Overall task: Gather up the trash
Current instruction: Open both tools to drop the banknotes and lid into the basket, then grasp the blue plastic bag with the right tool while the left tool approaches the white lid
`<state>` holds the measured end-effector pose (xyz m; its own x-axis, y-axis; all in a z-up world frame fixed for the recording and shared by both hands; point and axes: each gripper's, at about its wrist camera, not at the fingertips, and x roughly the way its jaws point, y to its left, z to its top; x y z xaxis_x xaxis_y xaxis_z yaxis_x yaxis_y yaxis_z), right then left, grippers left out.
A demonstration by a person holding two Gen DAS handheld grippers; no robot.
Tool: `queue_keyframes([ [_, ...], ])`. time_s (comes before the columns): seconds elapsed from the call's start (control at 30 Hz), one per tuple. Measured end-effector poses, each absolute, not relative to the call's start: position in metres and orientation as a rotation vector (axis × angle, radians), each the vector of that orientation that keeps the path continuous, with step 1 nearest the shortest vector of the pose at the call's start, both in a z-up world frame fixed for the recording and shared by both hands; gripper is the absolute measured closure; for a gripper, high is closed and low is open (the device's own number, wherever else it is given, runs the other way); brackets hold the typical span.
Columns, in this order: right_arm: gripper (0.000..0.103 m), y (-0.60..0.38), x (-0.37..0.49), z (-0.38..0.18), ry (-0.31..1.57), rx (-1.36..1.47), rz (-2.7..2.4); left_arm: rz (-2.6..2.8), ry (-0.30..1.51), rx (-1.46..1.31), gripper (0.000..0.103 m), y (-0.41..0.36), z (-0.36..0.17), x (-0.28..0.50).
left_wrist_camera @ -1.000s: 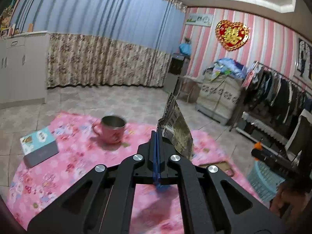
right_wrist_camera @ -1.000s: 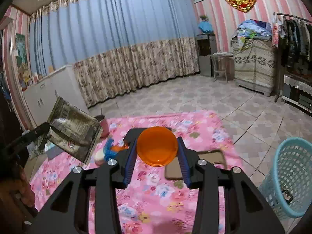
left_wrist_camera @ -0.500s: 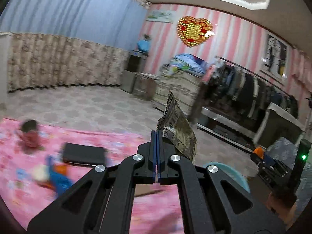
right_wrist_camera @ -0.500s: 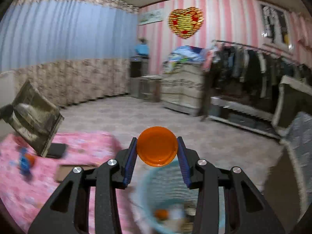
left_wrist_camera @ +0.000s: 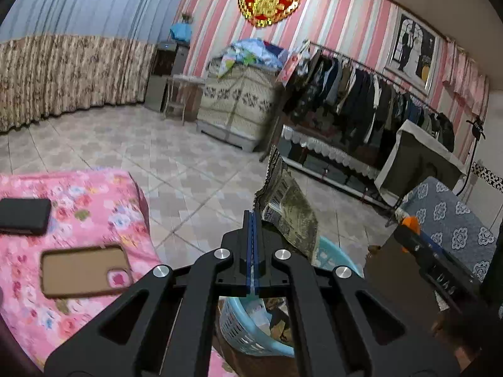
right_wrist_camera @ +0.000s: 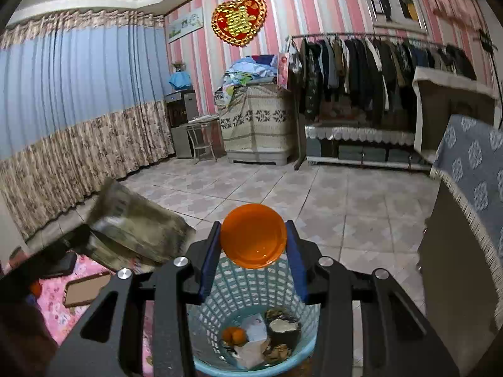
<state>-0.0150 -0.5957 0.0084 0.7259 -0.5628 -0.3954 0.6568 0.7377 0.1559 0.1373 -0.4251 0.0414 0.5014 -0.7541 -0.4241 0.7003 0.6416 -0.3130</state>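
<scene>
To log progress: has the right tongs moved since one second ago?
Yes. The right tongs, shut on the orange lid, swung from above the pink mat to above the blue basket.

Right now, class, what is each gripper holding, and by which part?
The left gripper pinches a snack wrapper by its lower edge. The right gripper clamps an orange lid across its rim, above the blue basket.

Tan phone case [left_wrist_camera: 83, 270] and black wallet [left_wrist_camera: 23, 215] apart on pink floral cloth [left_wrist_camera: 94, 201].
</scene>
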Motion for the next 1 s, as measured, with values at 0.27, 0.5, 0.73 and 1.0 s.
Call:
queue_keyframes([
  [0.27,0.049,-0.598,-0.006,-0.005,0.384,0.292,-0.675,-0.930,0.664,-0.054,0.067,-0.452,-0.003,0.133],
  [0.5,0.049,-0.584,-0.010,0.007,0.347,0.282,-0.669,-0.899,0.635,-0.038,0.065,-0.434,0.007,0.132],
  [0.73,0.047,-0.533,0.028,0.026,0.344,0.248,-0.556,-0.636,0.418,0.042,0.028,-0.286,0.075,0.157],
  [1.0,0.026,-0.361,0.136,0.052,0.338,0.209,-0.118,-0.273,0.364,-0.021,0.005,-0.073,0.112,0.202],
])
